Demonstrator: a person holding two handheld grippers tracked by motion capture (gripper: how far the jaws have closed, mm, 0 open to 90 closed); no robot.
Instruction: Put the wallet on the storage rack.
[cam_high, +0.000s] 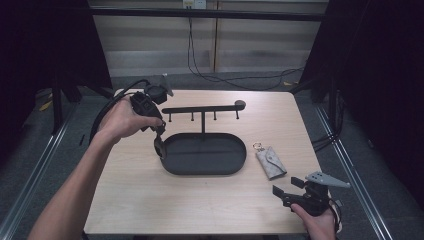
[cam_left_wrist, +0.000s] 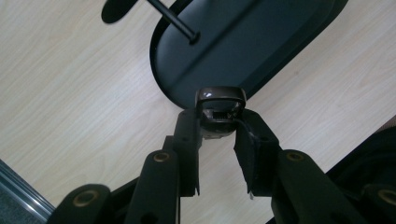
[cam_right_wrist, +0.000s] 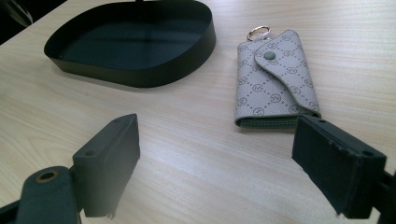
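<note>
At the left of the desk (cam_high: 135, 190), the left tool (cam_high: 159, 141) is carried in a hand (cam_high: 120, 121) and pointed down at the left end of the black oval tray (cam_high: 172, 167). A small dark item, apparently a car key fob (cam_left_wrist: 219, 111) with a loop at its top, is pinched between the jaws, which are drawn in narrow on it; in the left gripper view it is seen hanging just over the tray's rim. It is probably held by its body so that the loop stays free, either for a peg or for a drop into the tray.

Behind the tray, a hook stand (cam_high: 202, 108) is raised on a post, with a crossbar and four short pegs beneath it; the pegs are bare, so hanging seems a likely purpose.

To the right of the tray, well apart from it, a grey patterned key pouch (cam_high: 270, 163) is laid flat on the desk, its snap flap shut and its metal ring (cam_right_wrist: 258, 31) turned toward the far edge.

At the near right corner, the right tool (cam_high: 285, 192) is held low in the other hand, jaws spread wide with nothing between them. In the right gripper view they are aimed at the pouch, which lies just ahead; a grasp of it is judged to be the next move.
</note>
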